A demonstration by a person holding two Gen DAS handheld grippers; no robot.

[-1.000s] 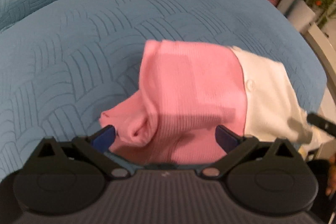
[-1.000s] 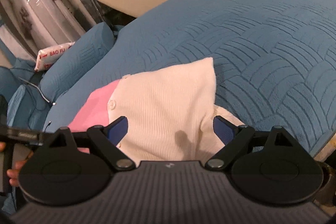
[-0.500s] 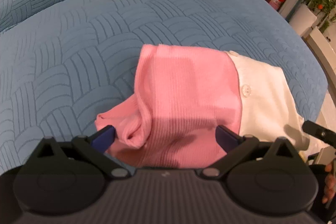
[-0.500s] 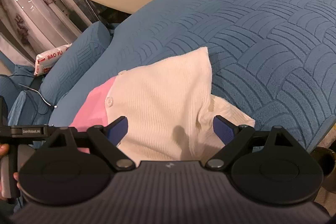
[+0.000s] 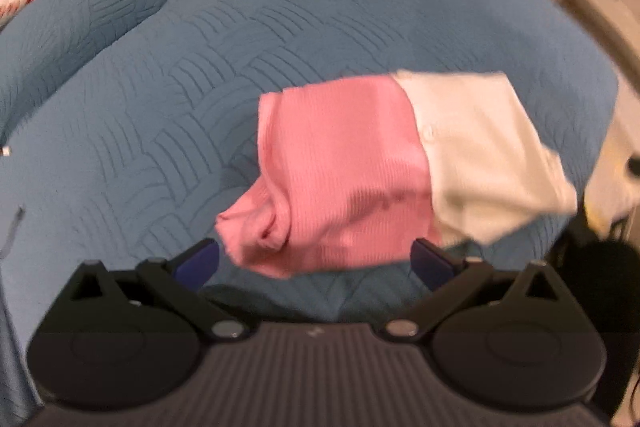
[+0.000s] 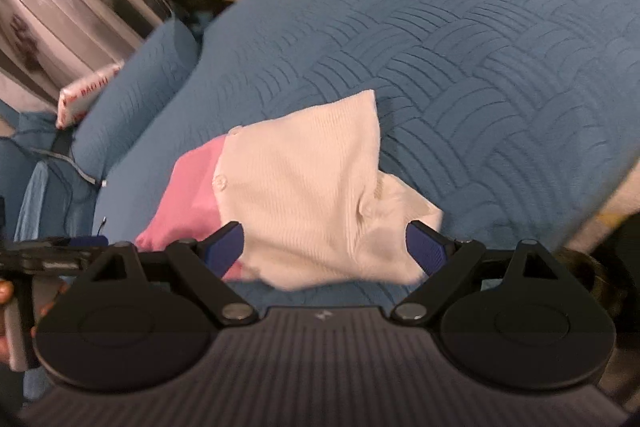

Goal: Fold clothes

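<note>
- Top (image 5: 352,179): soft ribbed knit, pink + white halves, buttons along the colour seam. Looks light & floppy; prob. sags and bunches if lifted at one point, not fragile, not slippery.
- Lies on the blue bed (image 5: 280,39), near its front edge, already folded to a rough rectangle. Pillow (image 5: 76,27) sits well off from the top, at the back left in the left-wrist view.
- Best hold, I'd say: the two near corners or the hem edge, one per gripper, so it stays flat. Pink sleeve end (image 5: 248,227) sticks out loose toward the left gripper; easy pinch, but would drag the fold open.
- Long axis runs along the bed's front edge, pink end to white end. White end (image 6: 320,195) points to the right gripper's side, w/ a sleeve flap poking out.
- Left gripper (image 5: 316,263): jaws wide, nothing held, above the pink end.
- Right gripper (image 6: 324,247): jaws wide, nothing held, above the white end.
</note>
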